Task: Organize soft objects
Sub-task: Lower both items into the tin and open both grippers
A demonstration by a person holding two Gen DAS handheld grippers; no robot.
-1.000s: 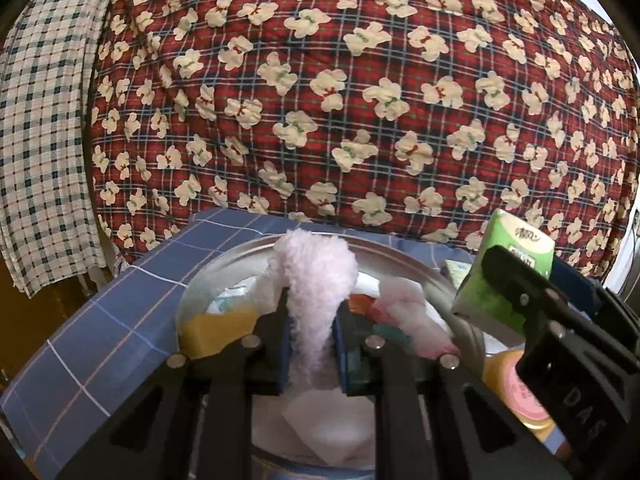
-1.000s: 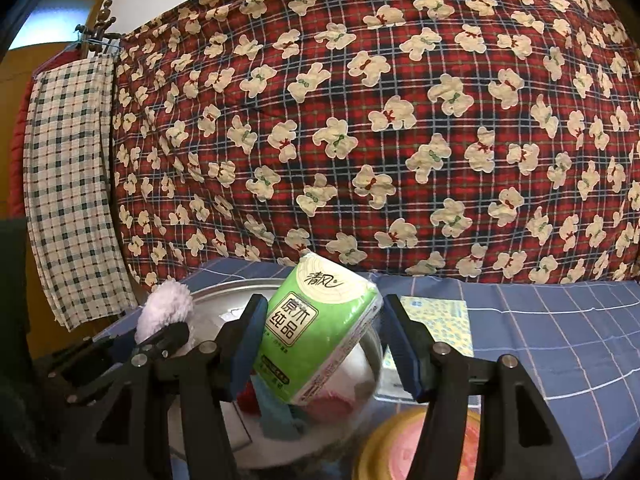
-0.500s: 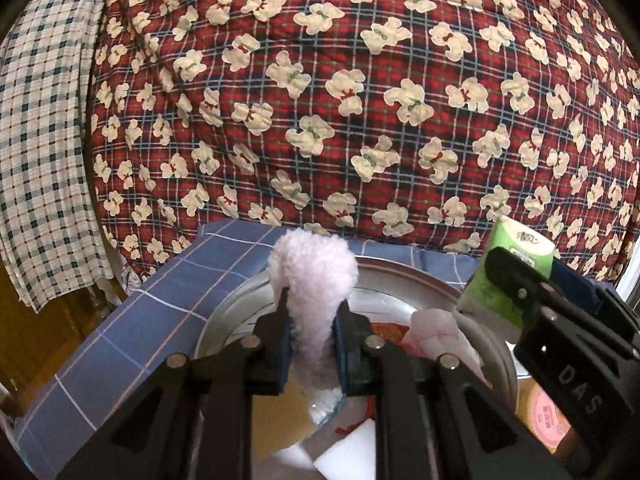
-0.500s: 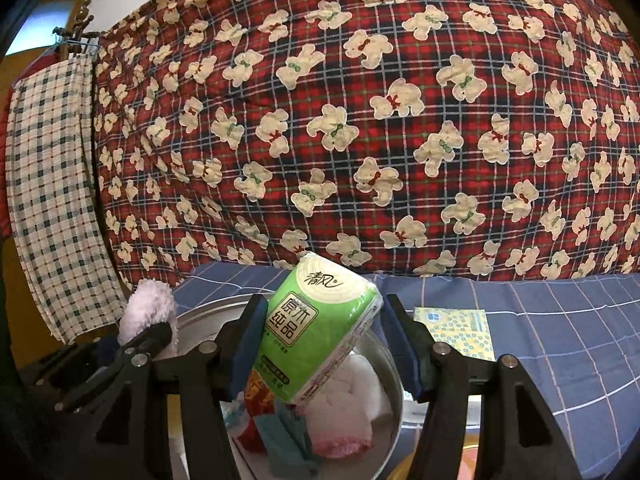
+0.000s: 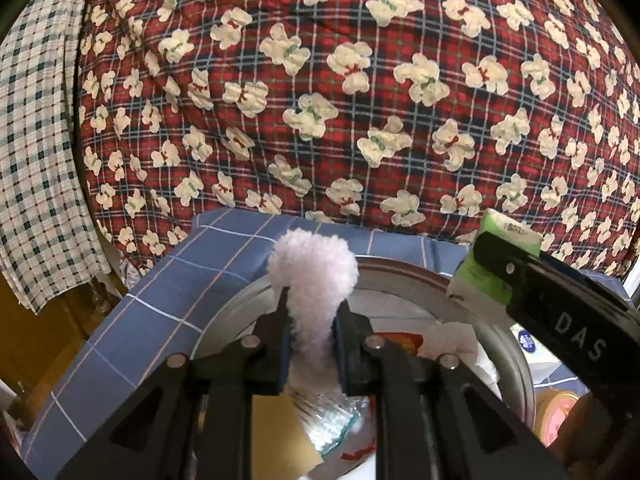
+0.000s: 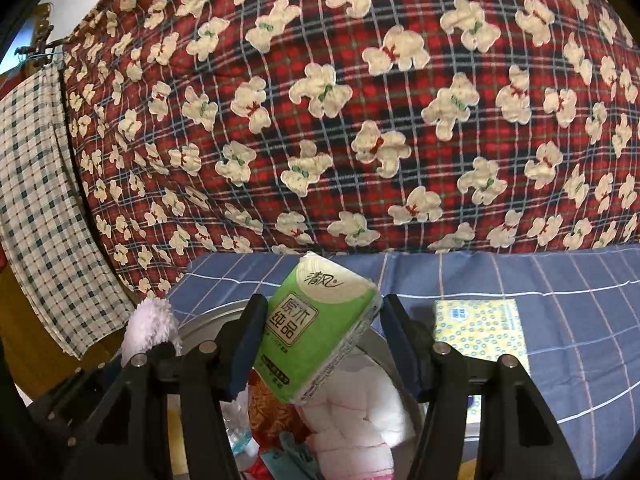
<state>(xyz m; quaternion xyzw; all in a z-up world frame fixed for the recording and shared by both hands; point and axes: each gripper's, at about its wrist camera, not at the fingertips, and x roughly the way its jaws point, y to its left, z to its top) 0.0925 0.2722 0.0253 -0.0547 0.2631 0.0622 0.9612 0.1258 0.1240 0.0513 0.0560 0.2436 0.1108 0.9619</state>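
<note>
The left gripper point(image 5: 310, 322) was squeezed tight on a fluffy pink cloth point(image 5: 312, 276), which stuck up past its fingertips. Under it sat a round metal bowl point(image 5: 404, 276) (with soft things inside). The right gripper point(image 6: 323, 320) was clamped on a green tissue pack point(image 6: 320, 320), tilted, with its top poking out ahead. Below this gripper a pink and white towel point(image 6: 356, 424) lay in the bowl. To its right, on the blue checked cloth point(image 6: 580, 320), lay a yellow tissue pack point(image 6: 480, 332).
</note>
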